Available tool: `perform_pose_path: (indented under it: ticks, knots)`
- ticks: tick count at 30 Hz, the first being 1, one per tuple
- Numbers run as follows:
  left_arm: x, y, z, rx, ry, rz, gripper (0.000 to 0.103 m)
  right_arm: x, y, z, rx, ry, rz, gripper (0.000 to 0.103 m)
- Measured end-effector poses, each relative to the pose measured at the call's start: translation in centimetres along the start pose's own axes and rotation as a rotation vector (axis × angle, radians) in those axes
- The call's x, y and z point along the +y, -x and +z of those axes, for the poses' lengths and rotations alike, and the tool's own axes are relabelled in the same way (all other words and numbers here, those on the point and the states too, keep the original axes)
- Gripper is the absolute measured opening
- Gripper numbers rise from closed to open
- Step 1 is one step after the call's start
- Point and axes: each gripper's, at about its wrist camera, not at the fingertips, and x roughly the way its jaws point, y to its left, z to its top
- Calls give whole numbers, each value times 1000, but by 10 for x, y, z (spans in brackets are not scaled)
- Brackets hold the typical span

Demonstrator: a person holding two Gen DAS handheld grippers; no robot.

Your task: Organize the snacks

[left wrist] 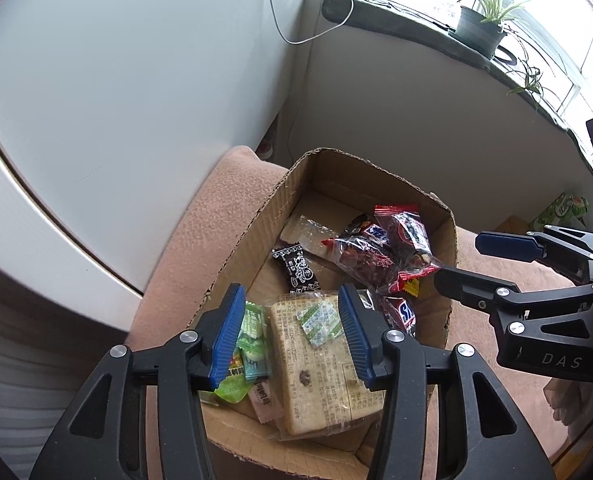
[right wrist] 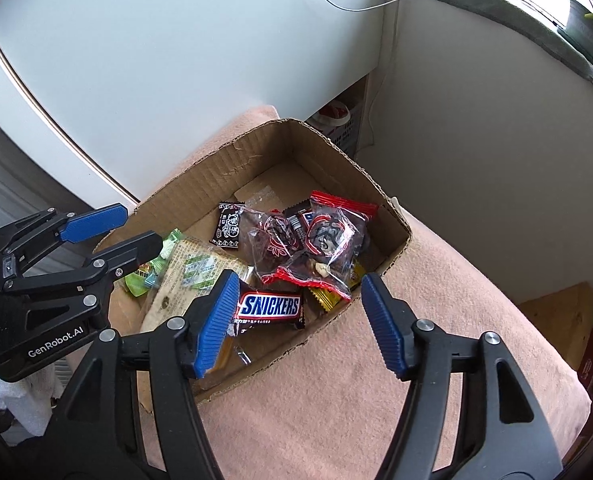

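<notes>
A cardboard box (left wrist: 252, 236) (right wrist: 200, 188) on a pink blanket holds several snacks: a large tan wrapped cake (left wrist: 320, 364) (right wrist: 184, 284), green candies (left wrist: 252, 336) (right wrist: 148, 276), a black packet (left wrist: 296, 268) (right wrist: 229, 226), red-edged clear packets (left wrist: 380, 252) (right wrist: 316, 244) and a Snickers bar (right wrist: 270, 308) (left wrist: 400, 312). My left gripper (left wrist: 292, 332) (right wrist: 124, 232) is open and empty, hovering above the cake. My right gripper (right wrist: 300, 320) (left wrist: 472, 260) is open and empty, above the box's near right edge.
The pink blanket (right wrist: 376, 380) (left wrist: 200, 216) covers the surface around the box. A white cabinet (left wrist: 116, 100) stands behind. A windowsill with a potted plant (left wrist: 480, 28) is at the upper right. More packages (left wrist: 564, 208) lie at the far right.
</notes>
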Motion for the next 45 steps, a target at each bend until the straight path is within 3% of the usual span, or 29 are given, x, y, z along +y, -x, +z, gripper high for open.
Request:
perform_pose_path:
  ticks: [8, 10, 17, 18, 19, 21, 33, 45]
  knots:
    - [-7, 27, -14, -22, 16, 17, 48, 0, 28, -25, -36, -16, 4, 66]
    - [-10, 35, -19, -31, 19, 21, 54, 1, 36, -32, -44, -17, 5, 67]
    - [-17, 61, -34, -60, 40, 36, 60, 4, 63, -54, -84, -42, 3, 67]
    - [-17, 65, -36, -64, 43, 39, 61, 4, 65, -56, -90, -45, 0, 69]
    - [-18, 69, -38, -69, 45, 47, 62, 6, 68, -59, -98, -46, -5, 81]
    - [-18, 75, -43, -81, 51, 64, 63, 7, 76, -67, -128, -43, -14, 92]
    - [-19, 88, -67, -59, 67, 129, 64, 7, 82, -100, -125, -60, -41, 92]
    - [-23, 91, -68, -56, 71, 131, 64, 2, 93, -100, -146, -80, -67, 92]
